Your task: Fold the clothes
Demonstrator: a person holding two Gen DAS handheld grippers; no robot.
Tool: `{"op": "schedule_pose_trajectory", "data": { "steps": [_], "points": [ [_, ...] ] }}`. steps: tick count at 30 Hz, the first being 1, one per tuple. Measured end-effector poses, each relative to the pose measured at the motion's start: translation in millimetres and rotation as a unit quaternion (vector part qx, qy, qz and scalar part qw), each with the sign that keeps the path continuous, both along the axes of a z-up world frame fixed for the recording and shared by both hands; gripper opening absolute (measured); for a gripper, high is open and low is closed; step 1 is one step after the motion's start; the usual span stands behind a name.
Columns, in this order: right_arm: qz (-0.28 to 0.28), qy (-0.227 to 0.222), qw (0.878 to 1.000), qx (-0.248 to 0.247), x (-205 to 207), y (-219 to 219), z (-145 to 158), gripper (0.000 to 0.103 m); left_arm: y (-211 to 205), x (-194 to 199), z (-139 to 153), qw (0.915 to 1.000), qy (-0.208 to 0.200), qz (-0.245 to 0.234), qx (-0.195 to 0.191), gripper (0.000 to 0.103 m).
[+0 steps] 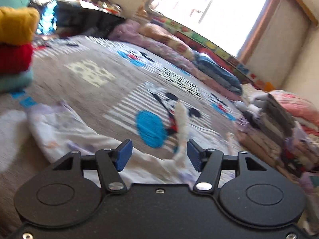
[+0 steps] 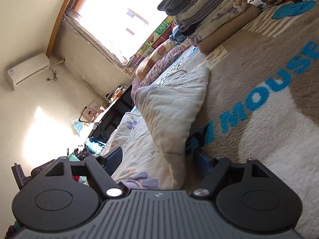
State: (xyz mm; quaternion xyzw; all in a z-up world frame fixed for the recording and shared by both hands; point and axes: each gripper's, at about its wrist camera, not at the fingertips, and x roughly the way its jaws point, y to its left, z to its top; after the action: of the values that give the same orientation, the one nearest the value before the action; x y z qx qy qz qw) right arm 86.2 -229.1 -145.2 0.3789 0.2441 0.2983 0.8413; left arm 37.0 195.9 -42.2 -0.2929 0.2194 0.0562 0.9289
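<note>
White floral garment [image 2: 169, 107] lies partly doubled on the carpet [image 2: 259, 91]. Left gripper [image 1: 158, 155] and right gripper [image 2: 159, 159]: fingers spread, released. Fold stage undetermined.

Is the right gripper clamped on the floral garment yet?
No, the right gripper stands open, a raised fold of the floral garment between its jaws.

Two low claw-mounted fisheyes close over the carpet [image 1: 65, 75], sharing the floral garment [image 2: 171, 107].
</note>
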Motion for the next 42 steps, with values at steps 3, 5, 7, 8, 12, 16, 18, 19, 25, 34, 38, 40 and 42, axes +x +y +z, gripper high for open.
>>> {"op": "schedule_pose_trajectory", "data": {
  "steps": [3, 5, 7, 8, 12, 16, 18, 19, 25, 34, 38, 40, 42],
  "points": [
    [-0.002, 0.006, 1.0, 0.019, -0.6, -5.1, -0.4, 0.077, 8.6, 24.1, -33.6, 0.993, 0.068, 0.008, -0.097, 0.061],
    [-0.003, 0.01, 1.0, 0.025, -1.5, -8.2, 0.0, 0.077, 30.9, 24.0, -59.3, 0.9773, 0.112, 0.093, -0.154, 0.003],
    [-0.002, 0.013, 1.0, 0.027, -3.0, -11.7, 2.0, 0.077, 55.2, 14.8, -69.7, 0.9565, 0.094, 0.136, -0.24, 0.005],
    [-0.003, 0.014, 0.999, 0.029, -3.8, -13.8, 3.0, 0.077, 63.7, 10.8, -68.9, 0.9485, 0.075, 0.142, -0.273, 0.011],
    [-0.021, 0.018, 0.998, 0.052, -3.8, -27.5, 4.2, 0.079, 53.5, 11.9, -47.8, 0.9639, 0.036, 0.106, -0.242, 0.041],
    [-0.047, 0.031, 0.995, 0.088, 10.4, -37.7, 3.1, 0.08, 37.1, 27.9, -51.1, 0.9701, 0.055, 0.067, -0.227, 0.053],
    [-0.055, 0.047, 0.993, 0.091, 23.8, -38.6, 2.7, 0.08, 45.5, 30.5, -60.0, 0.9678, 0.064, 0.11, -0.217, 0.041],
    [-0.057, 0.054, 0.993, 0.089, 30.8, -38.5, 2.7, 0.079, 49.0, 32.7, -60.9, 0.9664, 0.056, 0.111, -0.225, 0.041],
    [-0.054, 0.083, 0.991, 0.087, 79.7, -32.8, 0.7, 0.068, 36.1, 43.6, -52.5, 0.9784, 0.028, 0.08, -0.188, 0.081],
    [-0.019, 0.12, 0.992, 0.013, 168.4, -13.8, 8.0, 0.058, 24.9, 45.5, -53.9, 0.9869, 0.033, 0.051, -0.149, 0.091],
    [-0.013, 0.119, 0.993, -0.001, 194.6, -8.5, 6.6, 0.055, 20.7, 49.7, -53.2, 0.9897, 0.041, 0.039, -0.131, 0.095],
    [-0.013, 0.121, 0.993, -0.009, 205.8, -6.2, 4.9, 0.048, 18.6, 51.8, -52.8, 0.9909, 0.045, 0.033, -0.122, 0.1],
    [-0.01, 0.122, 0.992, -0.02, 215.0, -4.6, 3.5, 0.045, 16.5, 53.9, -52.5, 0.992, 0.049, 0.028, -0.113, 0.103]
  ]
}}
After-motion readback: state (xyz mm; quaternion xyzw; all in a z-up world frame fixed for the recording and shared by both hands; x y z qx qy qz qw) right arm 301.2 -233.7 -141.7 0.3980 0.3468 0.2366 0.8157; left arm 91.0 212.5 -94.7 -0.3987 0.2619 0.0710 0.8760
